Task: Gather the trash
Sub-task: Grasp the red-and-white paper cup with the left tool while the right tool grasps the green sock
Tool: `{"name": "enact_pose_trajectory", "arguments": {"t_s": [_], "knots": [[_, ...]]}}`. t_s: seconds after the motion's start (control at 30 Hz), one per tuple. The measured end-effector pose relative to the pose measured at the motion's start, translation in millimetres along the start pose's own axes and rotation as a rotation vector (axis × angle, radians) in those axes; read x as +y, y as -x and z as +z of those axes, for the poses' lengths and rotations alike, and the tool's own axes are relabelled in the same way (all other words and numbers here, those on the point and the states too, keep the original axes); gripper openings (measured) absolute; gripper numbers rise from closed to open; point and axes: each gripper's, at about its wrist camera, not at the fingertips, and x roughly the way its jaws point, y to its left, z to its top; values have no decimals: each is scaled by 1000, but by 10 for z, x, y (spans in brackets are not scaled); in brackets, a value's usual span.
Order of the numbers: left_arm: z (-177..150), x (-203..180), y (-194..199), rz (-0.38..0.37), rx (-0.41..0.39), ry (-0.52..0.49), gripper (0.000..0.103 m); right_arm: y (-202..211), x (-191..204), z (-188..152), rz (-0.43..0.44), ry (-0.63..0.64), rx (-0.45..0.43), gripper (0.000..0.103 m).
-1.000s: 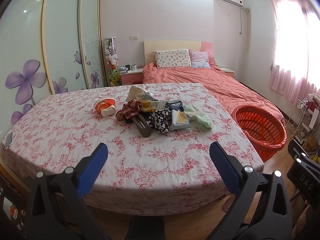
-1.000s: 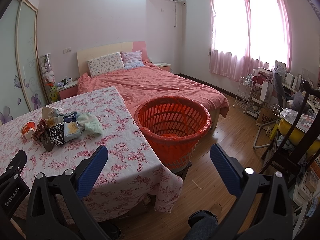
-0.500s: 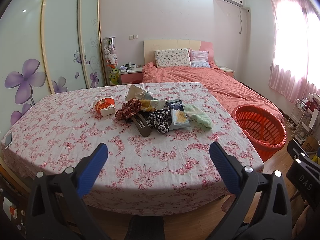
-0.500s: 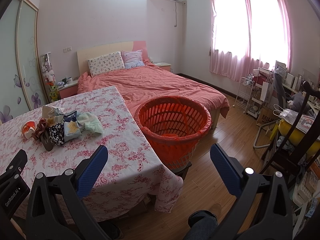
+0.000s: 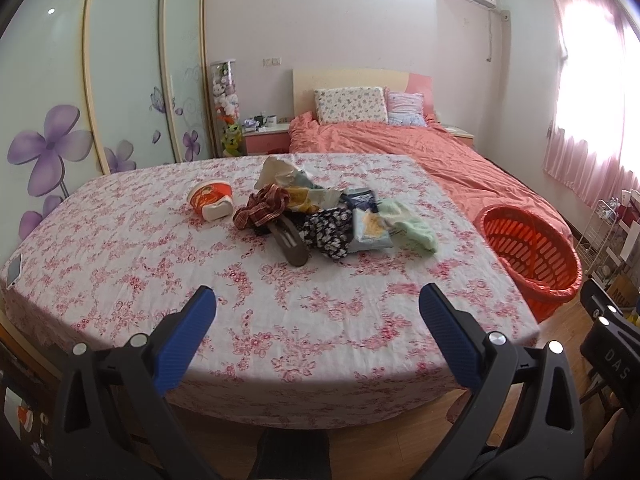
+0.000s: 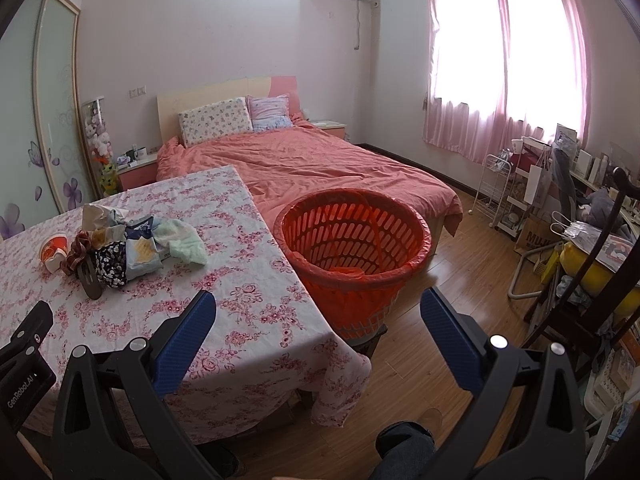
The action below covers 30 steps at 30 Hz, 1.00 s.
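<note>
A pile of trash and cloths (image 5: 320, 216) lies in the middle of the table with the floral cloth (image 5: 160, 264): a red-and-white instant noodle cup (image 5: 210, 202) on its side, crumpled wrappers, a brown slipper (image 5: 291, 240), a light green cloth (image 5: 416, 230). The pile also shows in the right wrist view (image 6: 120, 248). An orange basket (image 6: 354, 256) lined with an orange bag stands on the floor at the table's right side. My left gripper (image 5: 316, 316) is open and empty over the table's near edge. My right gripper (image 6: 316, 316) is open and empty near the table's right corner.
A bed with a salmon cover (image 6: 312, 160) stands behind the table and basket. A phone (image 5: 14, 270) lies at the table's left edge. Wardrobe doors (image 5: 120, 80) are on the left. A white cart (image 6: 500, 188), chair and clutter fill the right side.
The left wrist view has shifted slightly; the basket sits a little lower and further right in it. Both grippers stay open and empty.
</note>
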Motion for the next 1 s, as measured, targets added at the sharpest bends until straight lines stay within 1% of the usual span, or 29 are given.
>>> {"name": "enact_pose_trajectory", "arguments": {"t_s": [0.07,0.17,0.23,0.27,0.4,0.47,0.53,0.6,0.63,0.73,0.8,0.83,0.9,0.93,1.0], "knots": [[9,69,-101,13,20,14,99,-89,50,17,14,16,9,101],[53,223,-294,11,53,33,99,-203,175,46,34,44,19,101],[94,340,-434,25,69,46,99,-311,244,79,61,52,33,101],[124,405,-508,37,74,52,99,-380,273,102,96,48,43,101],[283,735,-860,101,95,84,99,-611,369,209,182,25,84,101],[381,925,-1049,143,91,101,99,-739,450,273,217,27,112,98],[489,1082,-1231,175,87,103,99,-848,529,341,229,34,125,98],[614,1240,-1433,215,83,103,99,-976,641,410,252,46,137,94],[667,1306,-1520,220,88,109,99,-1047,708,442,270,52,142,93],[831,1517,-1836,205,124,161,99,-1250,889,491,319,78,165,86],[926,1621,-2064,193,151,193,99,-1429,1021,507,343,95,192,79],[946,1650,-2137,196,159,197,99,-1487,1070,510,348,100,204,77],[992,1707,-2328,201,181,207,99,-1599,1145,503,379,103,235,70],[1013,1729,-2426,204,195,212,99,-1662,1187,506,388,105,250,70],[1035,1756,-2571,201,218,220,99,-1746,1252,500,399,109,269,65]]}}
